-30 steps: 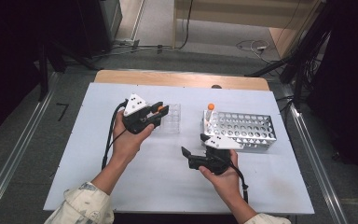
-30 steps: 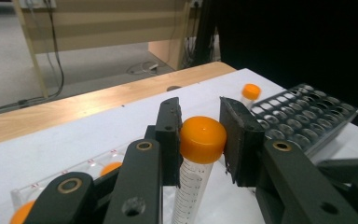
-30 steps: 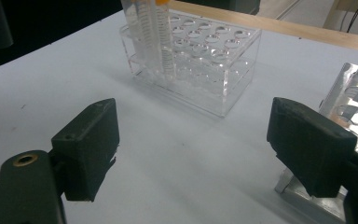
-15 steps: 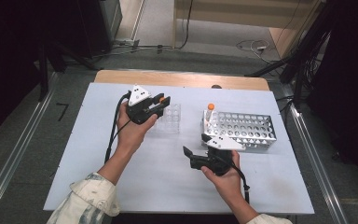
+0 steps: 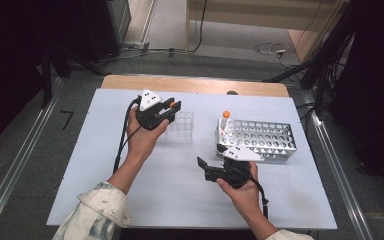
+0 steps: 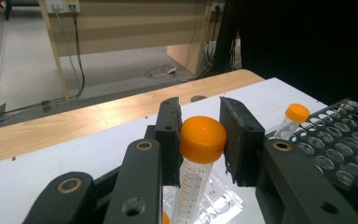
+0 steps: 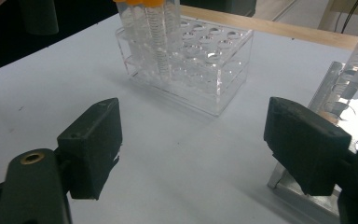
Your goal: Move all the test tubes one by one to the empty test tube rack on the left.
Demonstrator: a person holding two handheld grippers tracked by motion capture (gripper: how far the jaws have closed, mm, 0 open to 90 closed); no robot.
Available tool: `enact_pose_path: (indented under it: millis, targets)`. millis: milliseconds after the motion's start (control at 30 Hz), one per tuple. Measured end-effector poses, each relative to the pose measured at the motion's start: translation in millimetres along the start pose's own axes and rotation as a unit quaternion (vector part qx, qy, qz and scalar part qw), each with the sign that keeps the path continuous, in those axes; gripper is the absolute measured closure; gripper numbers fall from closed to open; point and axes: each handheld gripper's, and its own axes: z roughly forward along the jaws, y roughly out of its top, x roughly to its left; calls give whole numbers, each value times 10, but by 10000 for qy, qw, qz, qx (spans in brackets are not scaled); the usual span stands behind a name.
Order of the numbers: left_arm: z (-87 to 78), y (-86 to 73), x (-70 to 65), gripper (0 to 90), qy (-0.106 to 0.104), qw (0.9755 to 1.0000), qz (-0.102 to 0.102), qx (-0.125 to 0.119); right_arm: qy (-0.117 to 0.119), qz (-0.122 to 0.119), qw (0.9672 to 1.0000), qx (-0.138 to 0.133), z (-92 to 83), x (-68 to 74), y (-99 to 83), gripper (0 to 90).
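My left gripper (image 5: 172,107) hangs over the clear plastic rack (image 5: 181,126), shut on a clear tube with an orange cap (image 6: 203,139). The cap sits between the two pads, and the tube's body (image 6: 189,191) hangs down below them. More orange-capped tubes (image 7: 151,28) stand in the clear rack's (image 7: 200,70) far corner. My right gripper (image 5: 209,159) rests low over the white table, just in front of the metal rack (image 5: 265,137). It is open, nothing between its pads (image 7: 93,140).
One orange-capped tube (image 5: 225,120) stands in the near left corner of the perforated metal rack (image 6: 340,144). The white table top (image 5: 130,200) ends at a wooden strip (image 5: 195,85) at the back. Cables lie on the floor behind.
My left hand has lifted a little and shifted slightly away from the person, with the tube still between its jaws. The right hand has stayed where it was.
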Motion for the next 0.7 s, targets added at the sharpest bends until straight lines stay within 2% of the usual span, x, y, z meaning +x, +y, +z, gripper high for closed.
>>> enact_pose_path:
  millis: [133,467,567,667,700]
  targets:
    - [19,-70,4,708,52,10000,32,24,-5,8,10000,11,1,2,-6,179]
    - [100,-338,19,702,114,9994,76,303,18,10,10000,5,-9,-1,-4,180]
    - [97,-350,15,695,130,9995,114,268,18,-3,10000,9,-8,0,-6,180]
    - [93,-347,12,621,113,9995,140,276,14,18,10000,24,-3,2,-8,180]
    - [91,-345,15,621,94,9995,120,274,14,18,10000,24,-3,2,-8,180]
